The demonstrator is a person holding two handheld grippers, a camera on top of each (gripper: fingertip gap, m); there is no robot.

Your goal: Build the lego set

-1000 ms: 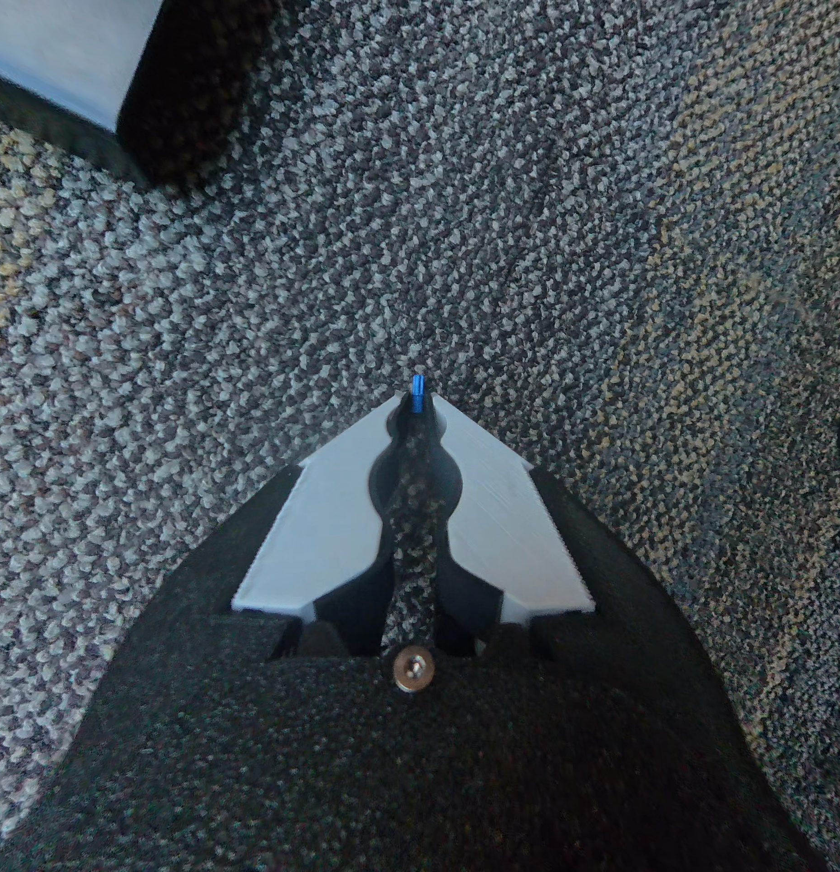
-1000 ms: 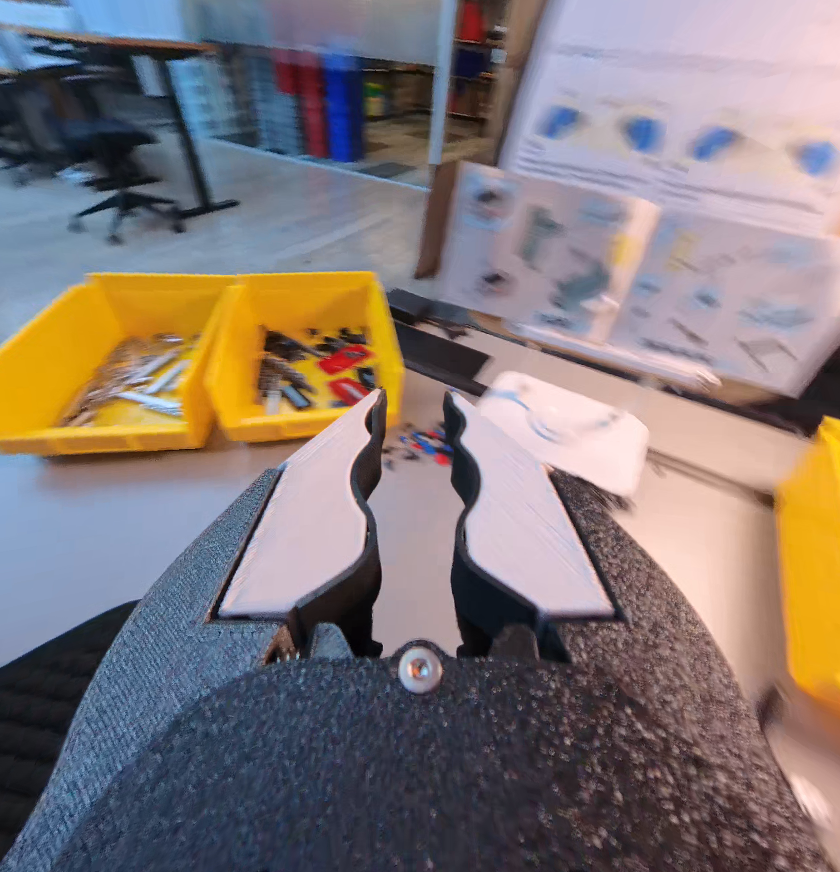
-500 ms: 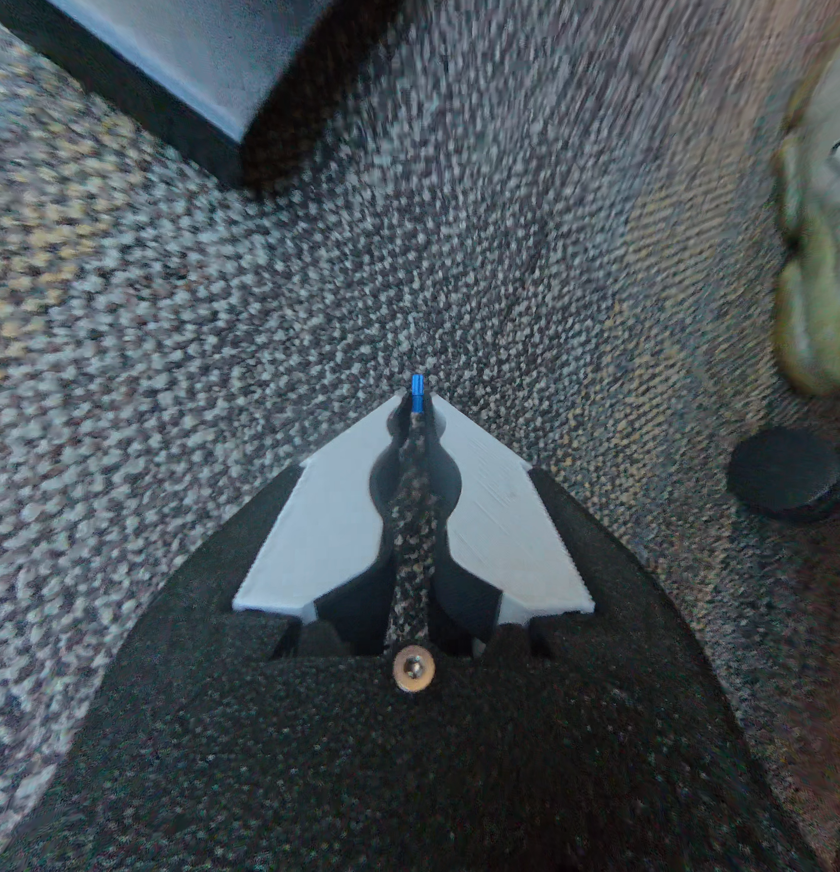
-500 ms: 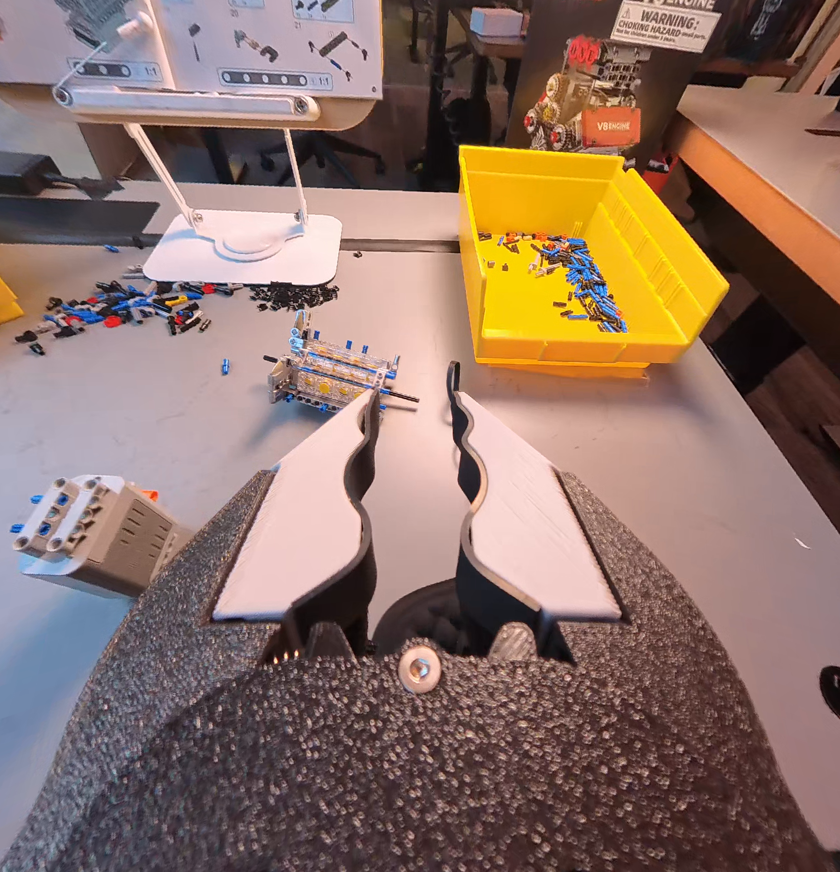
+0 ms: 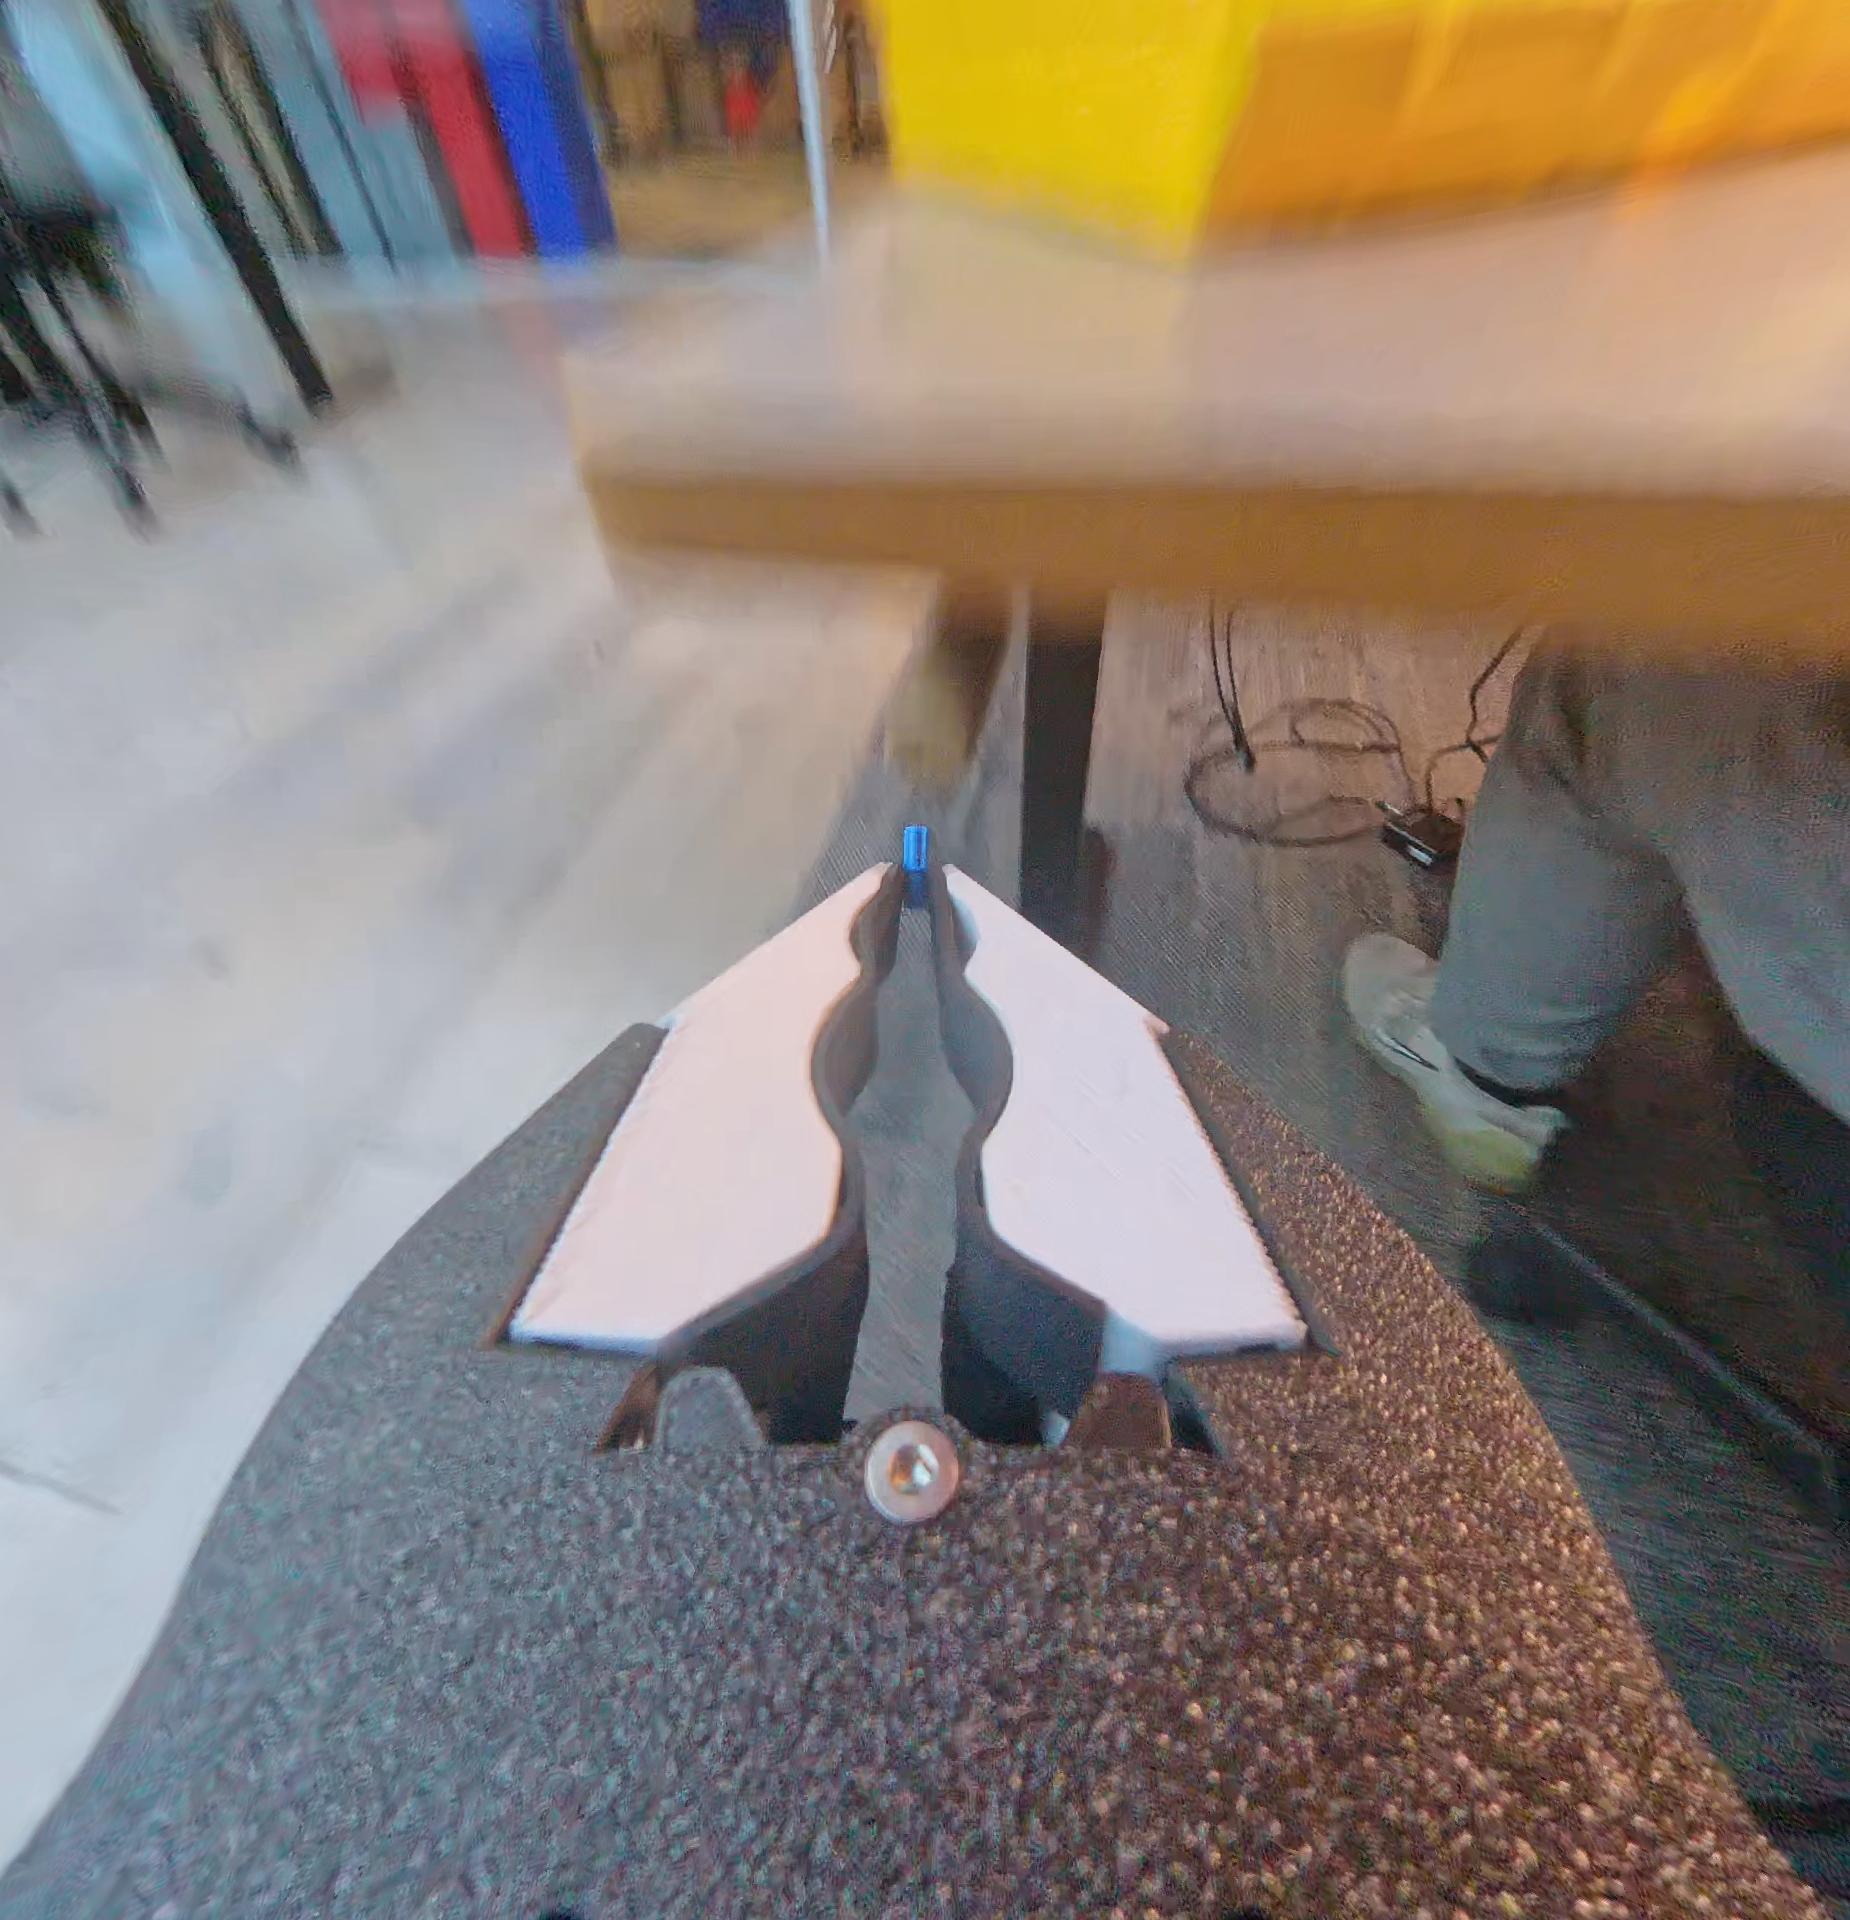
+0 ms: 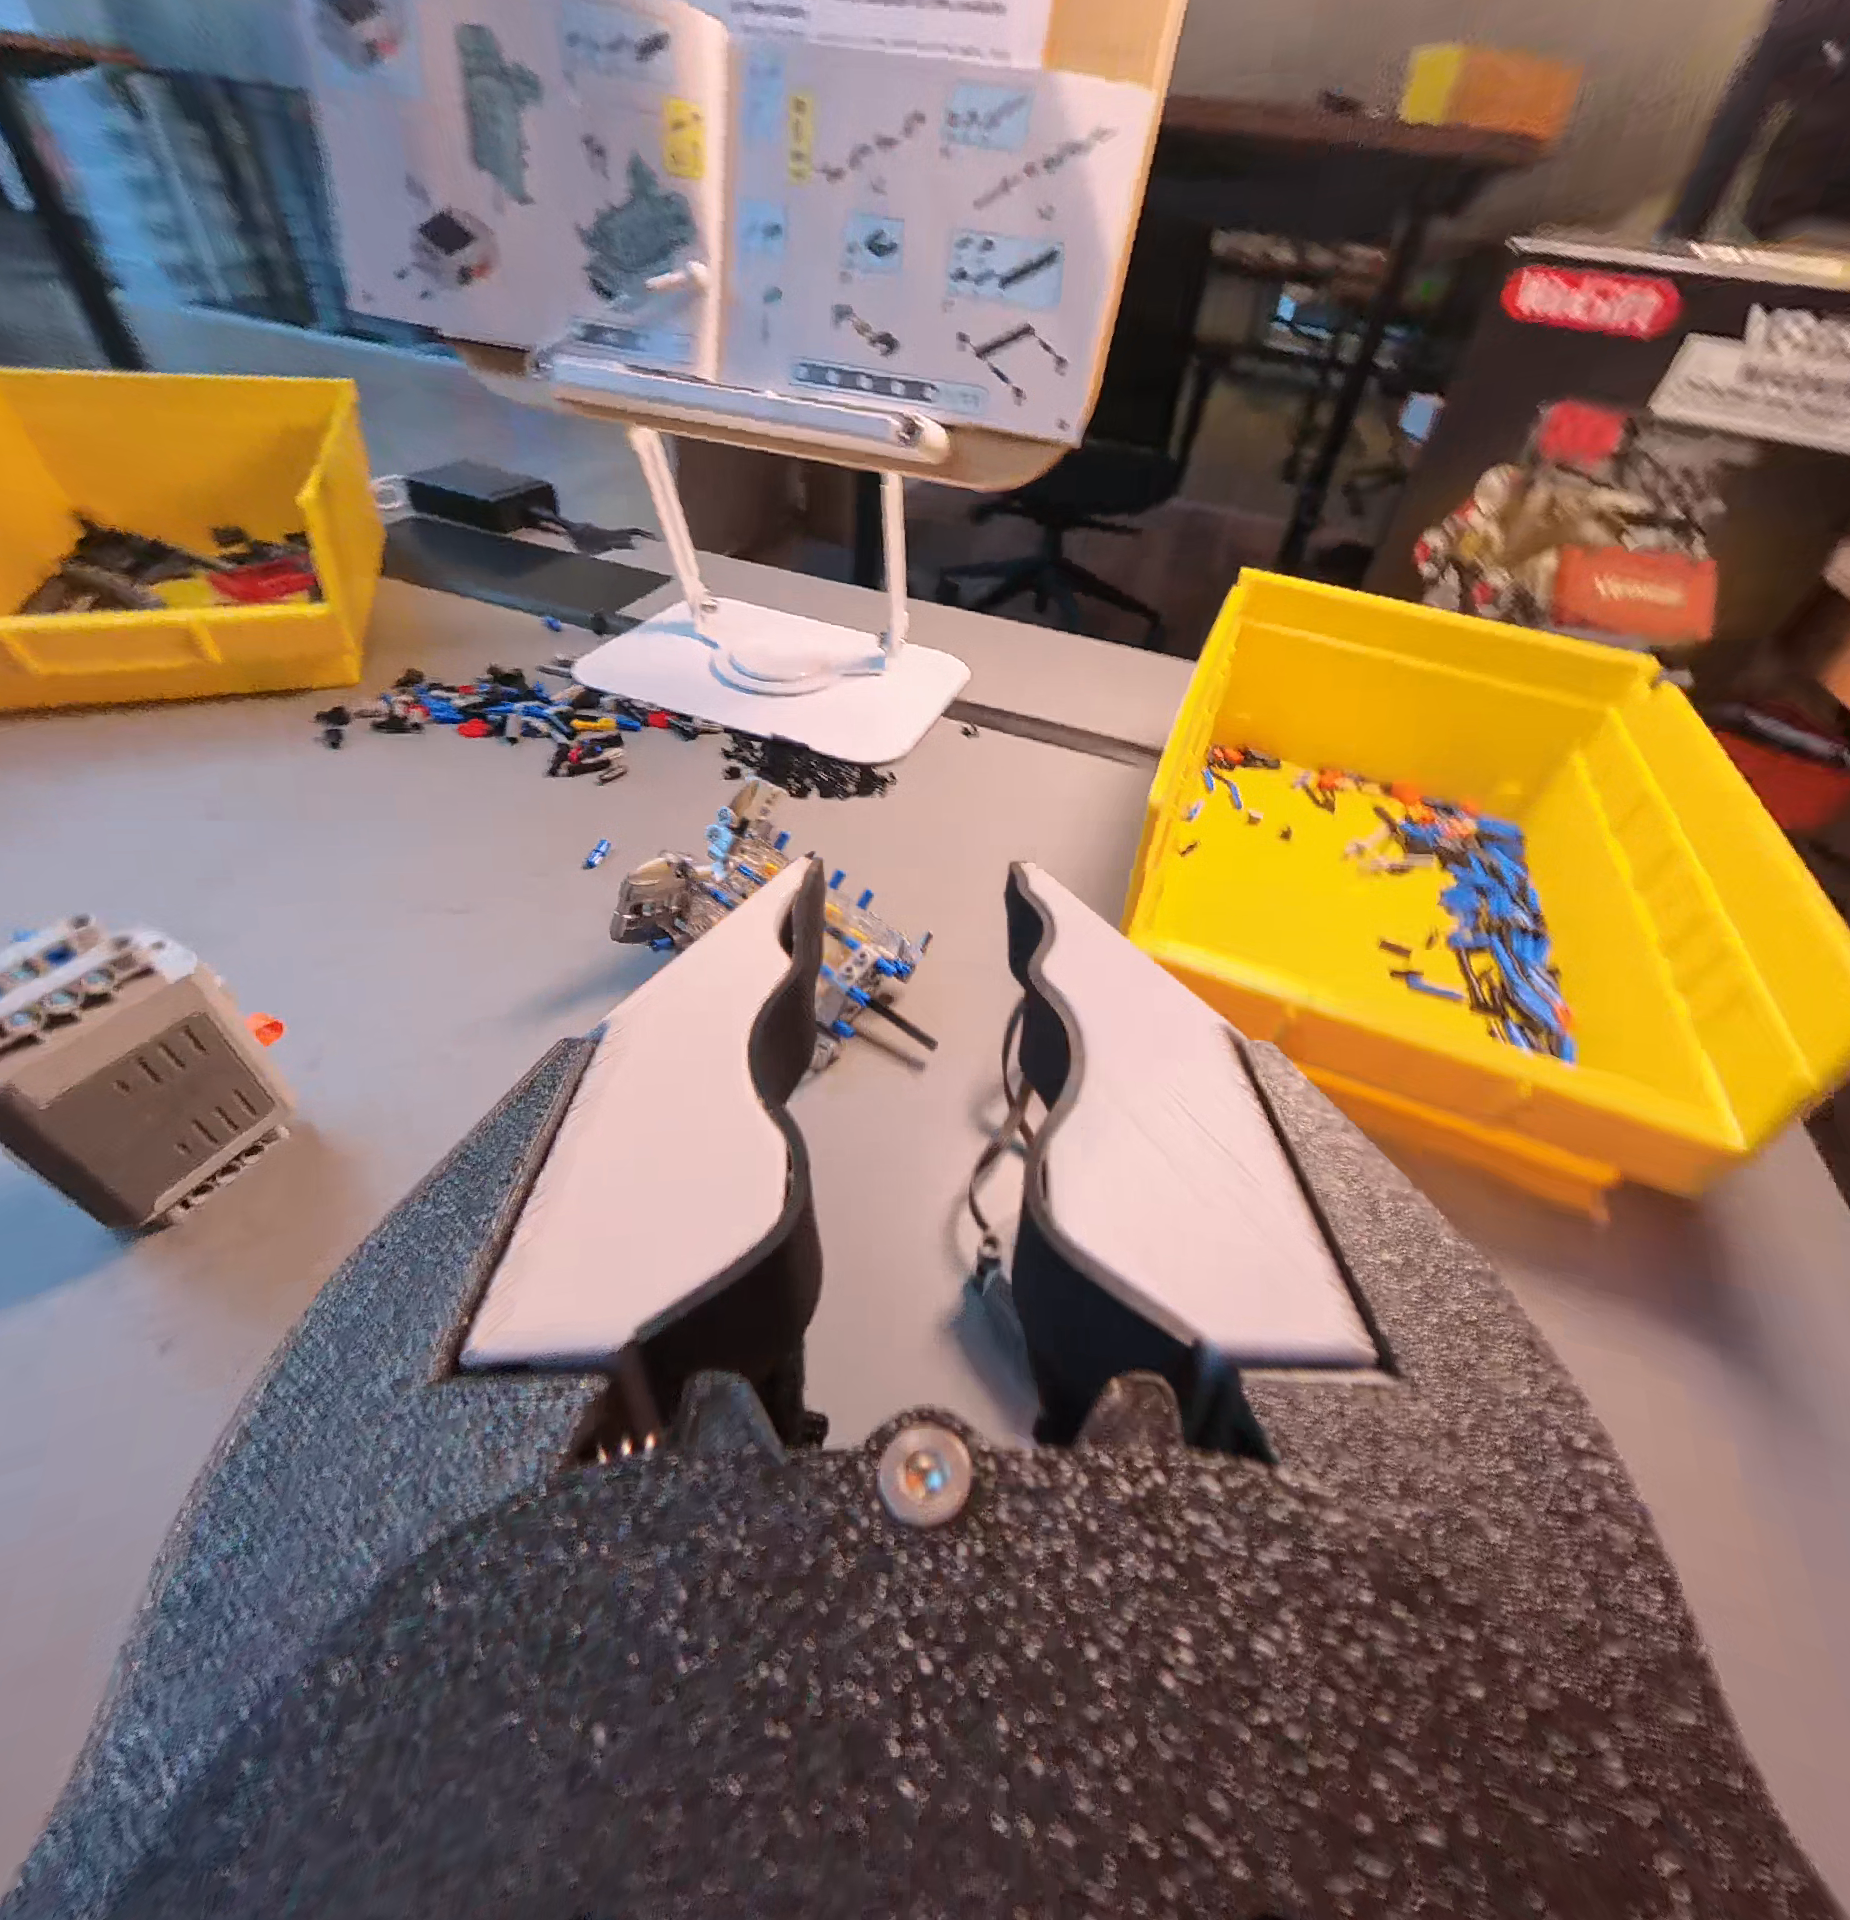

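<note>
My left gripper (image 5: 915, 883) is shut on a small blue pin (image 5: 914, 850) that sticks out past its tips. It is held below the table level, facing the table's edge (image 5: 1212, 520) and black leg (image 5: 1051, 758). My right gripper (image 6: 913, 883) is open and empty above the grey table (image 6: 381, 956). Just ahead of its left finger lies a small grey brick assembly with blue pins (image 6: 755, 904). A thin black cable (image 6: 1004, 1132) lies between its fingers on the table.
A yellow bin with blue and black pins (image 6: 1472, 894) stands at the right, another yellow bin (image 6: 162, 540) at the far left. A grey motor-like block (image 6: 121, 1060) lies left. Loose small parts (image 6: 516, 712) lie before a white stand holding instruction pages (image 6: 775, 665). A person's leg and shoe (image 5: 1451, 1039) are under the table.
My left gripper swung up from the carpet to face the table edge, still holding the blue pin. My right gripper opened wider and moved closer to the brick assembly.
</note>
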